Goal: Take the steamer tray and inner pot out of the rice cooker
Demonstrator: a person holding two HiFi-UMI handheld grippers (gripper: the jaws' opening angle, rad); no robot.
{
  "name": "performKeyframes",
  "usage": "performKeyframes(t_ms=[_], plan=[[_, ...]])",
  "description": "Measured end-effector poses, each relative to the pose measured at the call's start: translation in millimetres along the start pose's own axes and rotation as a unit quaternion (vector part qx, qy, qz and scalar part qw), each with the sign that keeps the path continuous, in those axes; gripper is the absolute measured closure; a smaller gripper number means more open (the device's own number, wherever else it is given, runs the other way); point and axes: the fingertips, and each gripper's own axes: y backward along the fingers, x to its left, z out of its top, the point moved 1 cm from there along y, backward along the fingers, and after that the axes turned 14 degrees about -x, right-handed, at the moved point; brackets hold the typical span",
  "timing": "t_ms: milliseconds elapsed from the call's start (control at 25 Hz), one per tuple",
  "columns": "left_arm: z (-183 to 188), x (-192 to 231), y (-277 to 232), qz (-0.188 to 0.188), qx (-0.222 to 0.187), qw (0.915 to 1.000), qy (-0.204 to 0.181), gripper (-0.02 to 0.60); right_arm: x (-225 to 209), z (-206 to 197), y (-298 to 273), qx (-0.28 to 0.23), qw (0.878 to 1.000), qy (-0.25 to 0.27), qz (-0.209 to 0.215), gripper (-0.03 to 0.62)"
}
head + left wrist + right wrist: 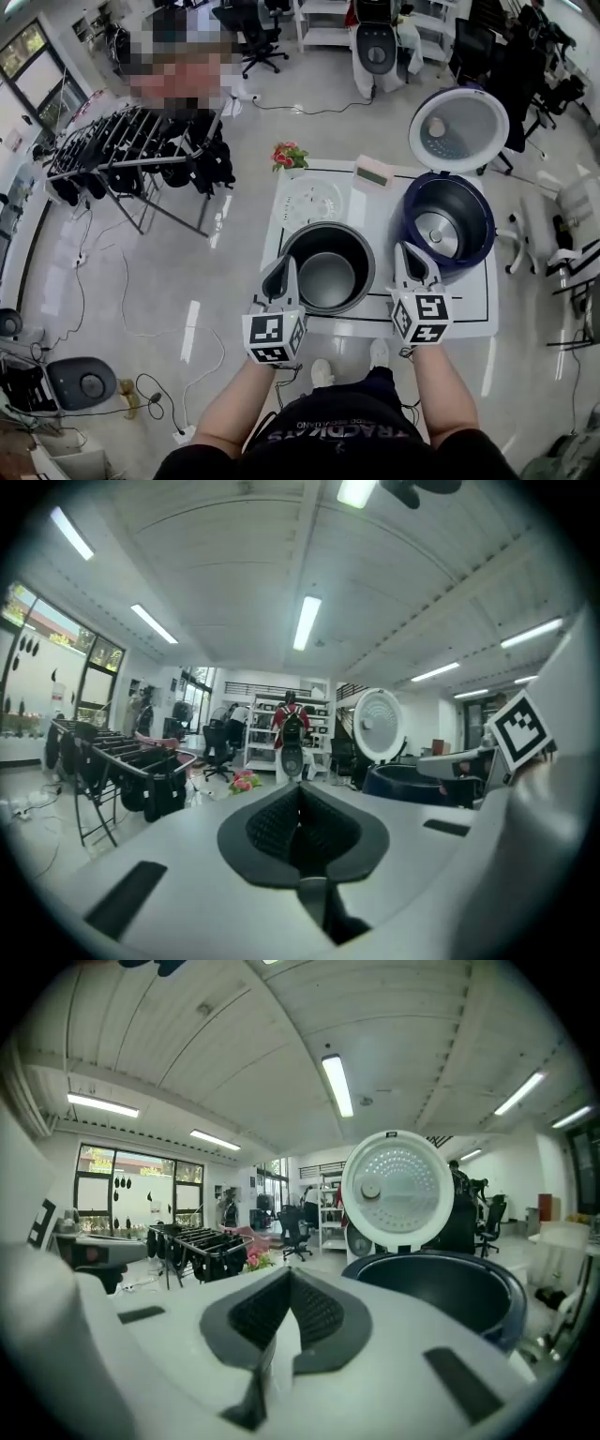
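Both the left tool [284,264] and right tool [409,249], closed, flank the empty dark-grey metal inner pot [306,246], an empty navy rice cooker [487,223] at two o'clock.

Illumination is bright and even. Source: ceiling strip lights [307,622], plus daylight from windows [26,49] far left of the tabletop [469,314]. The floor [190,328] left of the tabletop shows elongated glare streaks; the inner pot [328,277] on the tabletop shows a dull sheen. Shadows are soft. All views bend strongly toward the edges; both gripper views darken to black corners. Near surfaces there look slightly soft.
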Motion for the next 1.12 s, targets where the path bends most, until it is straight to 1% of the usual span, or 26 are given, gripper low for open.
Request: performKeyframes(t_ms=[80,160,240,320,400,560,680,840,920,1120], plan=[[12,-22,-3,-0.046,-0.008,0.9989,-0.005,0.578,-3,17,15,-0.014,1.000,-0.004,-0.010,0.592],[20,-45,-3,-0.088,-0.014,0.9958,-0.018,0.578,-7,32,32,-0.026,0.999,-0.005,-0.024,0.592],[25,-70,-3,-0.128,-0.017,0.9914,-0.023,0.580,-12,46,52,-0.037,0.999,-0.001,-0.039,0.592],[28,-94,-1,-0.165,-0.017,0.9860,-0.018,0.580,-17,60,73,-0.045,0.998,0.005,-0.050,0.592],[30,-117,2,-0.192,-0.017,0.9811,-0.012,0.580,-22,71,94,-0.050,0.997,0.012,-0.061,0.592],[33,-155,11,-0.228,-0.015,0.9736,0.000,0.580,-33,89,130,-0.056,0.995,0.024,-0.079,0.592],[32,-174,19,-0.241,-0.009,0.9706,0.001,0.580,-40,93,148,-0.056,0.994,0.028,-0.084,0.592],[31,-197,34,-0.241,-0.001,0.9706,0.007,0.580,-49,92,166,-0.053,0.996,0.028,-0.072,0.592],[28,-207,43,-0.230,0.003,0.9731,0.011,0.580,-55,88,175,-0.053,0.997,0.023,-0.060,0.592],[20,-234,65,-0.187,0.012,0.9817,0.031,0.580,-73,75,204,-0.045,0.999,0.006,-0.021,0.592]])
